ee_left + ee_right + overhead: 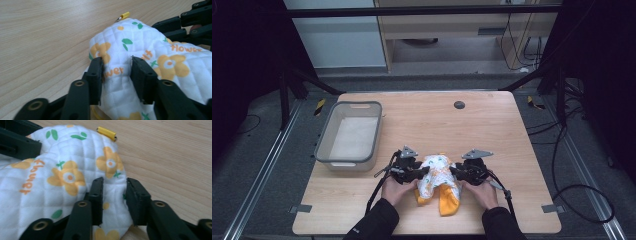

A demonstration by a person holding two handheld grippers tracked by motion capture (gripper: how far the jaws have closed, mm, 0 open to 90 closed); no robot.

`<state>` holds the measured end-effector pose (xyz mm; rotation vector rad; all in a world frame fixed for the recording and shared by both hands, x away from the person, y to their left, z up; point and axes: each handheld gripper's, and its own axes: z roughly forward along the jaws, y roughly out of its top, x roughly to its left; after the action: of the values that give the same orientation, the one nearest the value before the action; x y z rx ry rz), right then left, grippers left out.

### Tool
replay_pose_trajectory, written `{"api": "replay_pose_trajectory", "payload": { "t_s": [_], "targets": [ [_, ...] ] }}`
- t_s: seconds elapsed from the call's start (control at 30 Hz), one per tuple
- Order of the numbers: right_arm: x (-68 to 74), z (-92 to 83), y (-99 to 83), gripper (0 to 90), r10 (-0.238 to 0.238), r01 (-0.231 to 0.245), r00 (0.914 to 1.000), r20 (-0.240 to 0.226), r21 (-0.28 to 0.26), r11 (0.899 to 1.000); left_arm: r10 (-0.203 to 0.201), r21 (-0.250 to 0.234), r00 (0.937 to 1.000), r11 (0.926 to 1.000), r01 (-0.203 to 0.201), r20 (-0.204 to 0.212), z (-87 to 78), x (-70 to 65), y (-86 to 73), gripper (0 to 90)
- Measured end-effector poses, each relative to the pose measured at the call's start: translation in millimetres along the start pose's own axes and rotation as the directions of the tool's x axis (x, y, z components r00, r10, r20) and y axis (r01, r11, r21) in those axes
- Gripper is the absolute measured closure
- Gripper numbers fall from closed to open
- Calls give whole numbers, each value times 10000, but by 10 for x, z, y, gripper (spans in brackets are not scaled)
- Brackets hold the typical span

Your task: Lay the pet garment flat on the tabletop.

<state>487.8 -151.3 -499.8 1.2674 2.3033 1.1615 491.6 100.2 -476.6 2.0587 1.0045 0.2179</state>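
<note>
Quilted white cloth (pixel 438 176) with orange flowers and green leaves, bunched between the two tools on the worktop (pixel 492 130). Left tool (pixel 421 173) clamped on the cloth's left edge: a fold of fabric pinched between both jaws in the left gripper view (pixel 117 75). Right tool (pixel 455 172) clamped likewise on the opposite edge, a fold of cloth pressed between its jaws (pixel 113 195). Both tools pointing inward at each other, cloth mounded up between and just beyond the fingertips. Orange lining (pixel 448 200) spilling out on the near side, below the tools. Small yellow tag (pixel 107 132) at the cloth's far edge, beyond both tools. Grey bin (pixel 349 135) well off to the left tool's far left.
</note>
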Motion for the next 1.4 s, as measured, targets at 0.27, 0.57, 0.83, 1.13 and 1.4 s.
{"api": "replay_pose_trajectory", "payload": {
  "t_s": [0.27,0.57,0.83,1.13,1.4],
  "targets": [
    [13,-30,17,877,-75,79,9994,-349,133,9999,-152,218,9996,9997,147,233,-51,14,8,786],
    [13,-331,115,881,-114,65,9982,-588,-825,9966,411,-487,9988,9980,-398,273,-397,-37,18,819],
    [196,-677,253,884,-900,717,9918,-906,-1877,9796,590,-1596,9974,9858,-515,423,-771,-106,101,822],
    [238,-870,583,883,-1106,1022,9939,-41,-3486,9317,770,-2675,9968,9603,-795,-199,-944,-105,492,821],
    [59,-490,759,825,-189,919,9795,2007,-3609,9281,-183,-2895,9846,9566,-334,-1740,-539,133,702,590]
  ]
}}
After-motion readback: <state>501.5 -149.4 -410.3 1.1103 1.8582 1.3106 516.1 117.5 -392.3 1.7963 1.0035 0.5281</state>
